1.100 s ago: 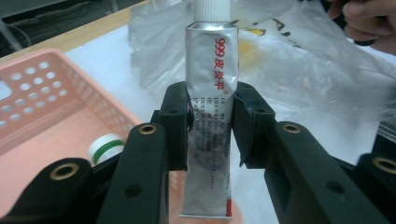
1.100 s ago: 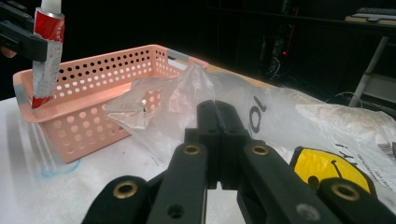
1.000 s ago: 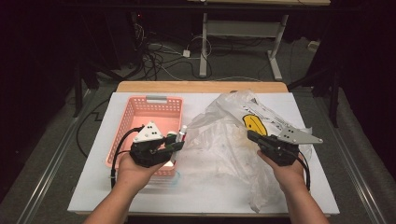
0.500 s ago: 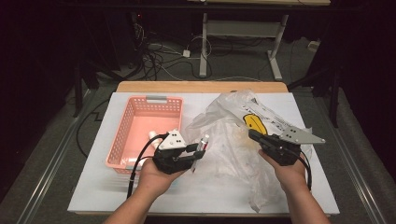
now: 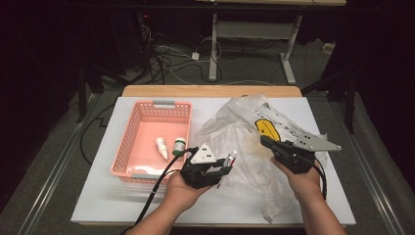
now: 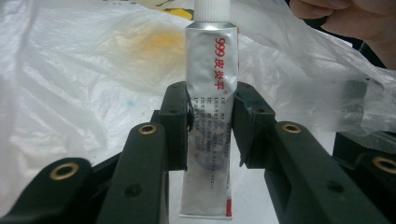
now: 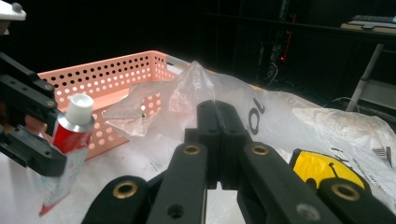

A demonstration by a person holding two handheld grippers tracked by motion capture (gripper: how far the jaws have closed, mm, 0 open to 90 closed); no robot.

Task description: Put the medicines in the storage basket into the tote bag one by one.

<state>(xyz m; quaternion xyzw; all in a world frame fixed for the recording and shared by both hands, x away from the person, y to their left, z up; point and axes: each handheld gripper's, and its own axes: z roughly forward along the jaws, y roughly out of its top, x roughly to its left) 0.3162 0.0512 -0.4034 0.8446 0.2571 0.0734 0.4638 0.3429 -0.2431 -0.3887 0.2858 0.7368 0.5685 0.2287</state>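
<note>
Silvery metal with red printing marks the ointment tube point(image 6: 212, 116), which the left gripper point(image 5: 215, 171) has clamped across its middle, jaws partly closed on either side of it and the white cap pointing away from the hand. It hangs just above the white desk point(image 5: 98, 205), between the pink basket point(image 5: 128, 147) and the crumpled plastic bag point(image 5: 244, 132), close to the bag's near edge. The right gripper point(image 5: 266, 142) has its jaws pressed fully together; from the high view and its own camera they seem to pinch a fold of the bag's film, though the pinch itself is hard to make out. Judging by how things lie, the work is packing small items from basket to bag: the tube is out and at the bag but not yet inside. Two little bottles point(image 5: 169, 147) lie in the basket, so most of the transfer looks left to do.
</note>
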